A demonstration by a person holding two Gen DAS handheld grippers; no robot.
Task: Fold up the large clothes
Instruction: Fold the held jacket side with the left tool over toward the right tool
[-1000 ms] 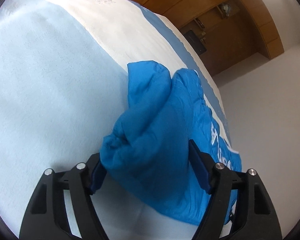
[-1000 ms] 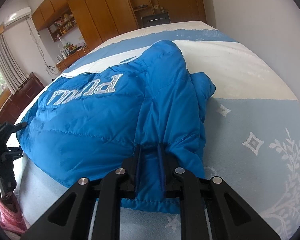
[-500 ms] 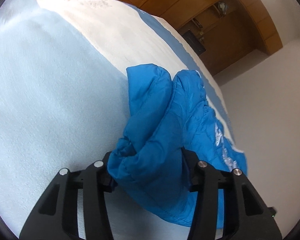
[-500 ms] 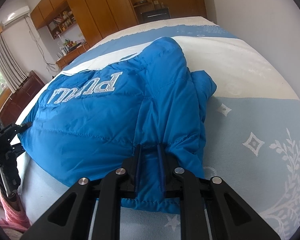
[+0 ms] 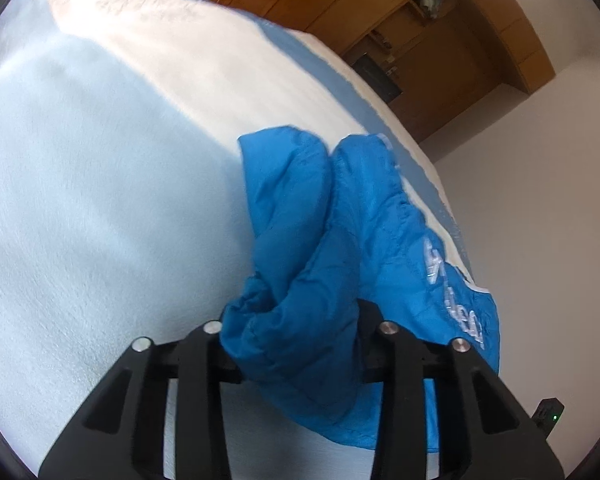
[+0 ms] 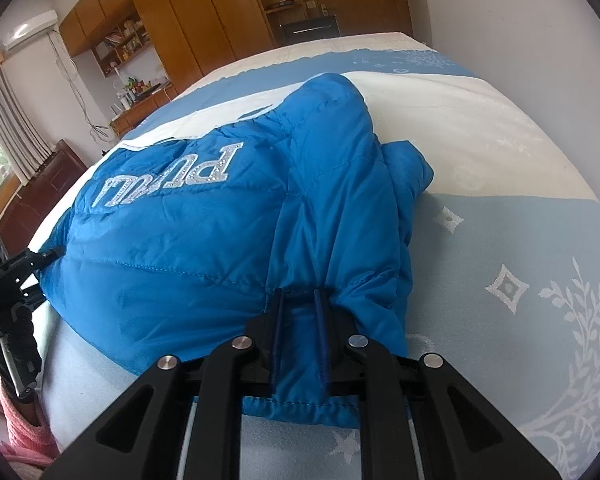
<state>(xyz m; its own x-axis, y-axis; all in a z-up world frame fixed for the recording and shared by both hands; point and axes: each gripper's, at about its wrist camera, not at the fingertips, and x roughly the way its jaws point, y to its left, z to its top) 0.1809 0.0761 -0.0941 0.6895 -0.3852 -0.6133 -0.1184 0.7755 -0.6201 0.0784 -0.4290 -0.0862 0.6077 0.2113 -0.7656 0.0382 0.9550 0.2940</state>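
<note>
I have the blue puffer jacket (image 6: 204, 248) lying on the bed (image 6: 500, 240), spread across the pale blue and cream bedspread with its silver lettering (image 6: 168, 178) facing up. My right tool (image 6: 298, 320) is nearly closed, its two pads pinching a fold of the jacket's near hem, with the fabric bunched up between them and the edge hanging back toward the camera. My left tool (image 5: 292, 332) is closing on the opposite end of the jacket: a thick wad of blue fabric fills the gap between its fingers, and both fingers sit against it, though the picture is a little blurred there. From the right wrist view I can see the left tool (image 6: 32, 262) at the far left edge of the jacket, with a pink sleeve (image 6: 20, 424) below it. Wooden wardrobes (image 6: 188, 20) stand beyond the bed, and a plain white wall (image 5: 540, 220) runs along its side.
</note>
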